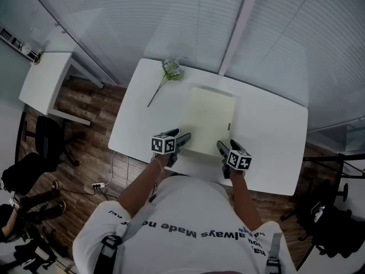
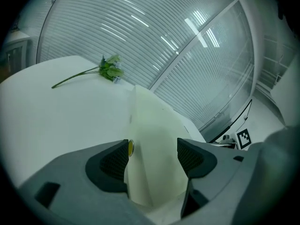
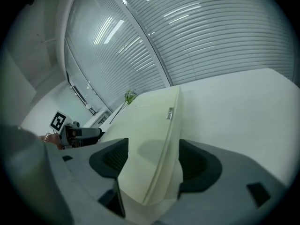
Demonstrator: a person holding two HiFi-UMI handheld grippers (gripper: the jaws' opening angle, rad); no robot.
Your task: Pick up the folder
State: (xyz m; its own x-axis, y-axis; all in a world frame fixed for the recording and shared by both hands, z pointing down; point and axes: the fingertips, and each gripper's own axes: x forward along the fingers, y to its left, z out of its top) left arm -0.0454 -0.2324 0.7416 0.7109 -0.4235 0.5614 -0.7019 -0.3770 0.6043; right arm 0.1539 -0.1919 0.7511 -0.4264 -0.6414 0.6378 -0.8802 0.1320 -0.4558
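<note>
Setting: cream folder (image 1: 206, 119) lies flat on the white table (image 1: 142, 113), spine side away from me as far as I can tell. A flower sprig (image 1: 171, 70) lies well apart at the far left.
Left claw (image 2: 152, 153): jaws wide apart, clamped on nothing. I have it at the folder's near-left corner, tipped downward.
Right claw (image 3: 152, 158): jaws likewise wide apart, nothing gripped. It sits at the near-right corner, also tipped down.
Why both ends: a broad, thin folder would sag or swing from one corner. One claw per near corner should keep it level.
Why rolled: each claw is turned so one jaw can go over the cover and one under the edge.
Folder vs left claw: the corner stands in the gap between my pads. I see no pad pressing on it.
Folder vs right claw: the near edge runs into the gap. The small metal clasp (image 3: 170, 112) lies just beyond.
Judgement: grasp not yet made. Closing both together looks like the step in hand.
</note>
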